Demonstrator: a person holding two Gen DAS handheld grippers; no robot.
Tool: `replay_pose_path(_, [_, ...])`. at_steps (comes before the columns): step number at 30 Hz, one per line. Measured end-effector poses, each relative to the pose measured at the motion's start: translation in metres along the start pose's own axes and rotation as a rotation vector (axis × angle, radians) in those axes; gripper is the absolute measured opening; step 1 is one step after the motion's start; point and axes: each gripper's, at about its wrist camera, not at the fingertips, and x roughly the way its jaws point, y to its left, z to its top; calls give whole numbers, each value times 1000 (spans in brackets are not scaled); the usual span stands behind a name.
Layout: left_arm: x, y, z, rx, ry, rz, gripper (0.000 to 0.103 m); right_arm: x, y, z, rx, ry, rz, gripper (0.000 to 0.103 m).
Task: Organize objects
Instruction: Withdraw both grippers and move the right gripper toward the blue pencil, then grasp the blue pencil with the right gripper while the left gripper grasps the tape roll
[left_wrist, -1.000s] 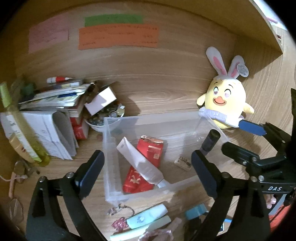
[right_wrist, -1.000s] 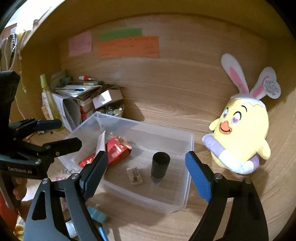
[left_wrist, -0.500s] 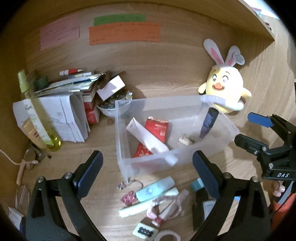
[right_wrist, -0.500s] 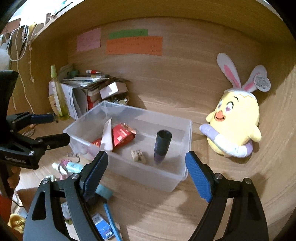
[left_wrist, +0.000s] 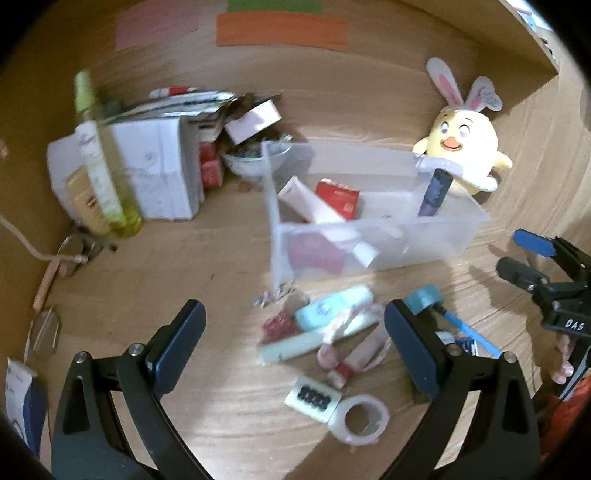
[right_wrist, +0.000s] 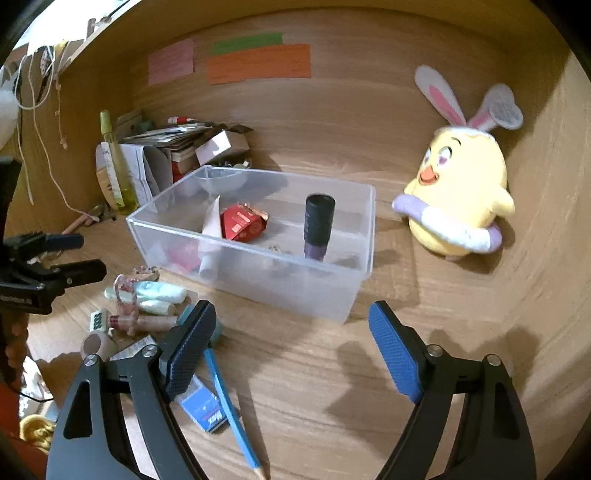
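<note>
both grippers empty, jaws spread wide. left gripper (left_wrist: 295, 339) hovers over the loose pile on the wooden desk (left_wrist: 184, 266); right gripper (right_wrist: 291, 343) hangs in front of the clear plastic bin (right_wrist: 258, 266), nothing between its pads.

bin already holds a white tube (right_wrist: 210, 236), a red packet (right_wrist: 242, 223) and a dark cylinder (right_wrist: 318, 230) standing upright. still outside, just in front of the bin: pale blue tube (left_wrist: 332, 308), pale green tube (left_wrist: 295, 345), pink string tangled over a small pink-capped tube (left_wrist: 351, 363), tape roll (left_wrist: 360, 417), white card with black dots (left_wrist: 312, 396), teal cap (left_wrist: 424, 298), blue pencil (right_wrist: 231, 406), blue box (right_wrist: 203, 404).

likely step: pick the next loose item. the pale blue tube looks best for the left, it lies on top and mostly clear. come down across its short width, close at mid-length. judged risk: string sits touching the tubes and may drag along, so lift slowly. left view is motion-blurred, settle before closing. drop in the open middle of the bin, away from the upright cylinder, it looks tippy.

yellow plush chick (right_wrist: 458, 206) sits beside the bin, apart from it.
</note>
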Motion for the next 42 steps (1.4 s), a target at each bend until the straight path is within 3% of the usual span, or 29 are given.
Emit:
replay_pose_path(5, [0, 3, -21, -33, 26, 6, 98, 1, 0, -11, 26, 29, 30, 78])
replay_pose_path(17, [-7, 5, -52, -89, 74, -24, 98, 21, 17, -35, 39, 144, 134, 46])
replay_pose_path(19, [-6, 3, -54, -88, 84, -37, 98, 24, 21, -36, 28, 157, 137, 36])
replay_pose_path(28, [-6, -12, -61, -55, 95, -56, 98, 36, 32, -39, -17, 219, 164, 16])
replay_pose_path(34, [-2, -16, -64, -56, 114, -74, 98, 35, 28, -38, 9, 210, 171, 9])
replay_pose_path(42, [6, -18, -68, -73, 119, -63, 98, 26, 21, -40, 38, 196, 176, 8])
